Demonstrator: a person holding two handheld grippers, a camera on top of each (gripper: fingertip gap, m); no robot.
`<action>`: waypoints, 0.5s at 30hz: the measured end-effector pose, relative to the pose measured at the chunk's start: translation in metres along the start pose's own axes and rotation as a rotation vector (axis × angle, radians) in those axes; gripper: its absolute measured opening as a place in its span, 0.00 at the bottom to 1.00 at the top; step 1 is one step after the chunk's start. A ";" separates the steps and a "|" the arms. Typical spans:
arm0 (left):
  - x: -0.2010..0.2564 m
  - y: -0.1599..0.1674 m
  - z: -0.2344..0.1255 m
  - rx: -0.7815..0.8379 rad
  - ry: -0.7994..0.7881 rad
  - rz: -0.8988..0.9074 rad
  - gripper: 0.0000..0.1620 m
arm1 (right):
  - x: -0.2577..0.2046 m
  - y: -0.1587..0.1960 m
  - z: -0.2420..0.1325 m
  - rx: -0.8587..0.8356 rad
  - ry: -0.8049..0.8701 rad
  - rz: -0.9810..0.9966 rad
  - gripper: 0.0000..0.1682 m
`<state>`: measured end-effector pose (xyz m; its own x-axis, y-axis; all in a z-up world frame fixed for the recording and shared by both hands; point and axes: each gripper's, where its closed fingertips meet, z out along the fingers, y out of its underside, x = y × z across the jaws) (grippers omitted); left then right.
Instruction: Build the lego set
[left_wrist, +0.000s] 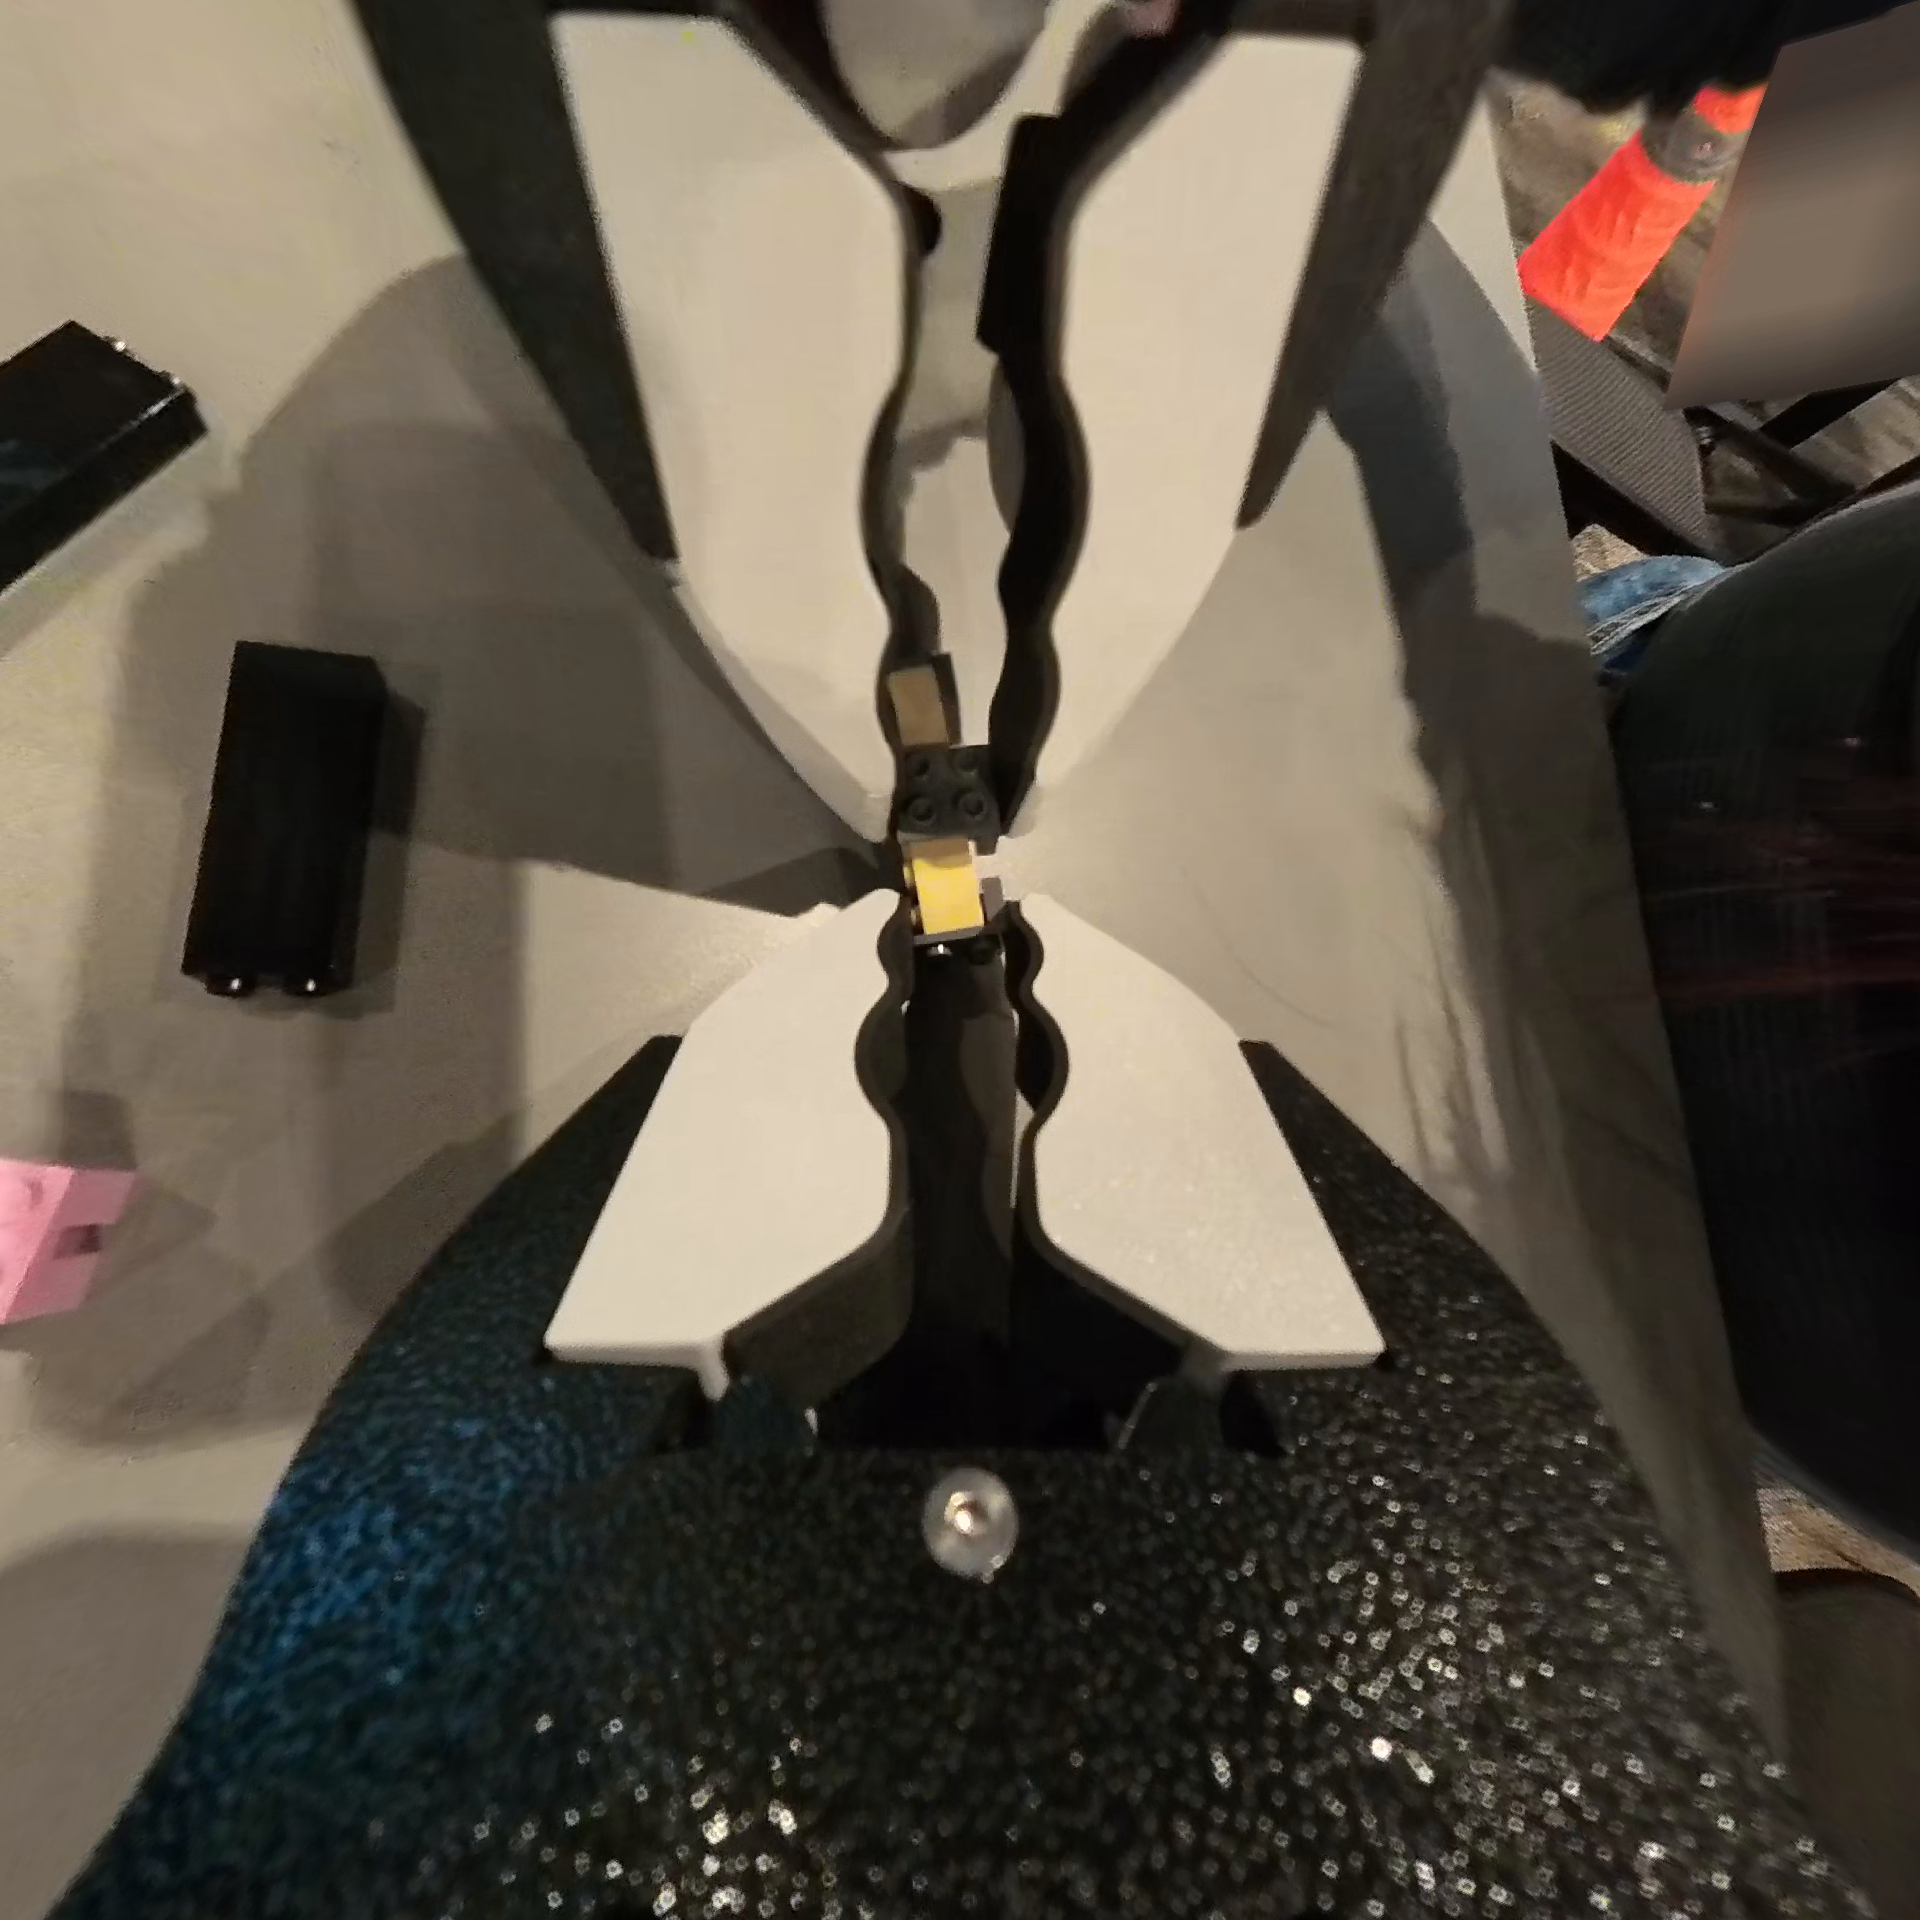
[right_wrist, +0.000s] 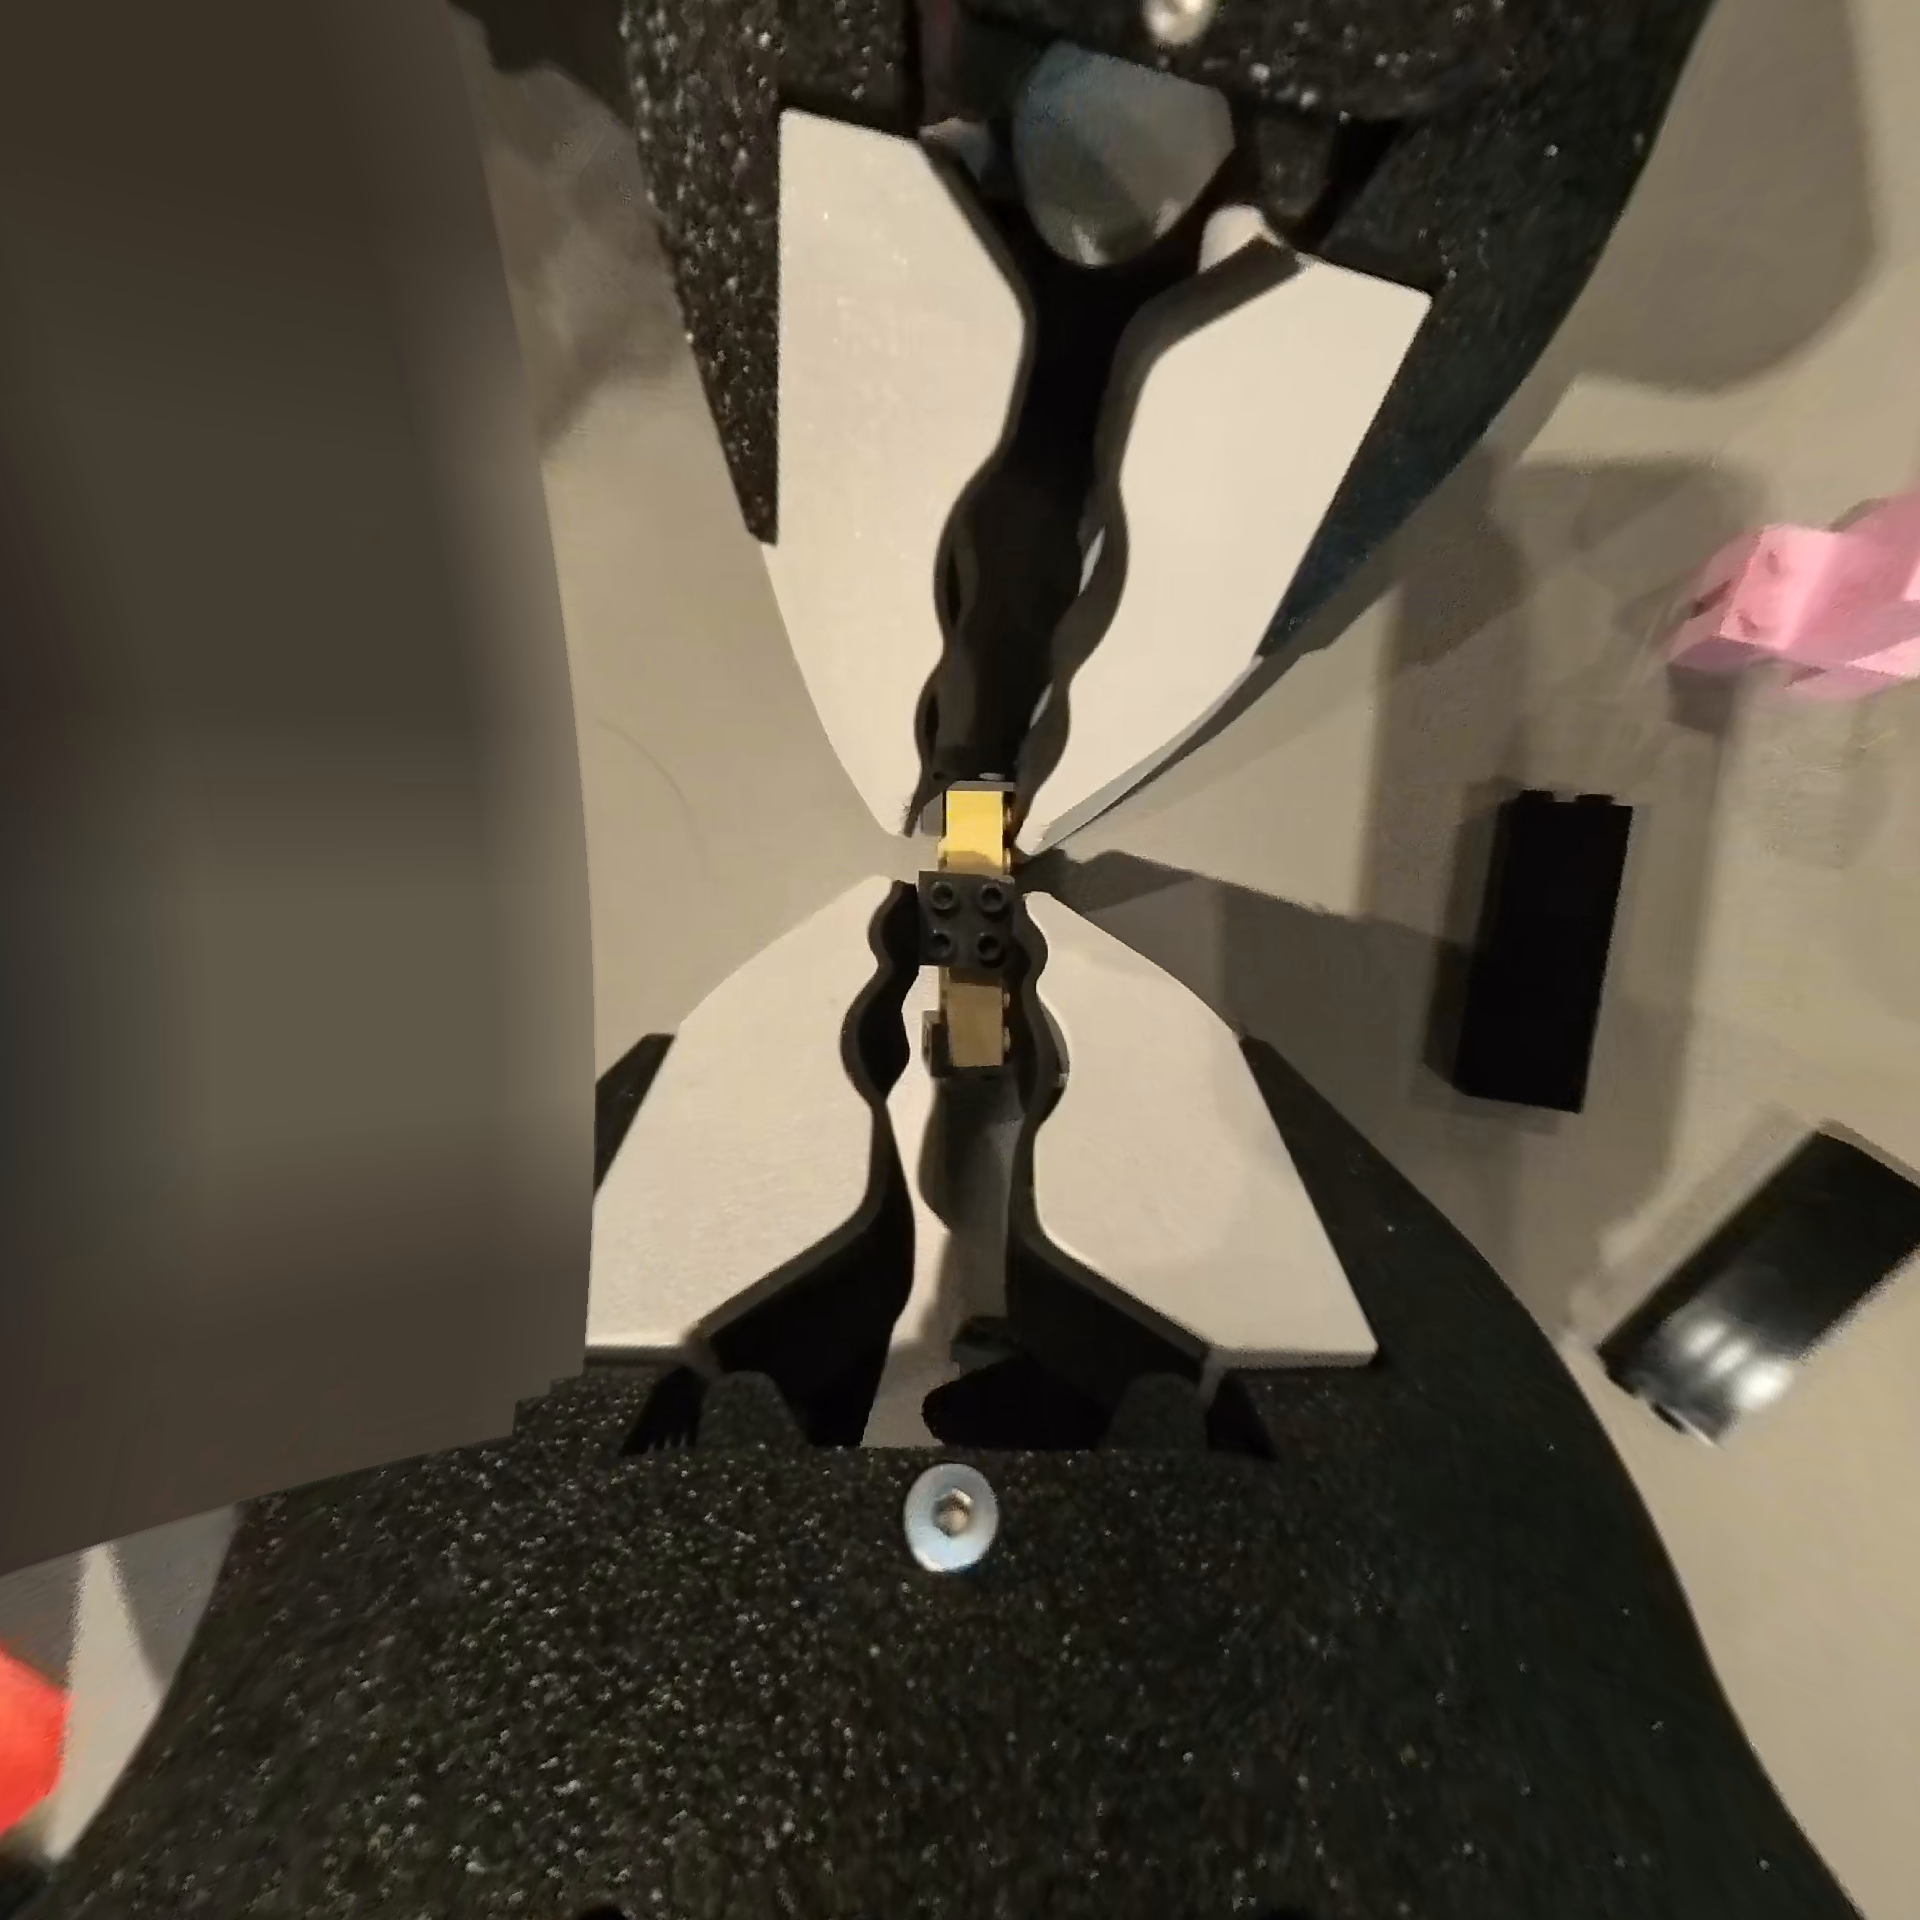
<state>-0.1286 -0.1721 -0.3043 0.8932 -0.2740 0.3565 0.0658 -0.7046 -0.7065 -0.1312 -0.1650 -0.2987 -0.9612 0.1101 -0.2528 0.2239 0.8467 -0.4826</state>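
Two grippers are being brought tip to tip above a pale table (left_wrist: 208, 156), each clenched on one end of a small lego assembly. In the left wrist view, the left gripper (left_wrist: 951, 920) is being closed on a yellow piece (left_wrist: 943, 896), while the opposing right gripper (left_wrist: 951, 774) is being closed around a black studded plate (left_wrist: 948, 800) with a second tan piece (left_wrist: 921, 704) behind it. In the right wrist view, the right gripper (right_wrist: 971, 940) is being held shut on that black plate (right_wrist: 969, 925), the yellow piece (right_wrist: 975, 831) being pinched by the far tool. The assembly is thus being held in the air between both tools, clear of the table. The parts are judged to be light, rigid and smooth, so slipping is likely; flat opposite sides are being favoured as the hold, with studs left free. Loose black bricks (left_wrist: 286, 821) (right_wrist: 1527, 951) and a pink brick (left_wrist: 52, 1236) are lying nearby. No readable writing or brand mark is being shown.
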 end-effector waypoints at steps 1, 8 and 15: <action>0.000 0.000 0.000 0.001 -0.001 0.000 0.10 | 0.001 0.001 0.000 -0.017 0.027 -0.012 0.09; -0.001 0.000 0.001 0.005 -0.017 0.007 0.10 | 0.002 0.004 0.000 -0.055 0.060 -0.030 0.09; -0.002 0.000 0.001 0.008 -0.033 0.011 0.10 | 0.004 0.004 0.000 0.005 0.143 -0.062 0.10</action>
<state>-0.1302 -0.1708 -0.3051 0.9080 -0.2597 0.3288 0.0598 -0.6964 -0.7152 -0.1342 -0.1616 -0.3013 -0.9862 0.1316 -0.1005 0.1643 0.8515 -0.4979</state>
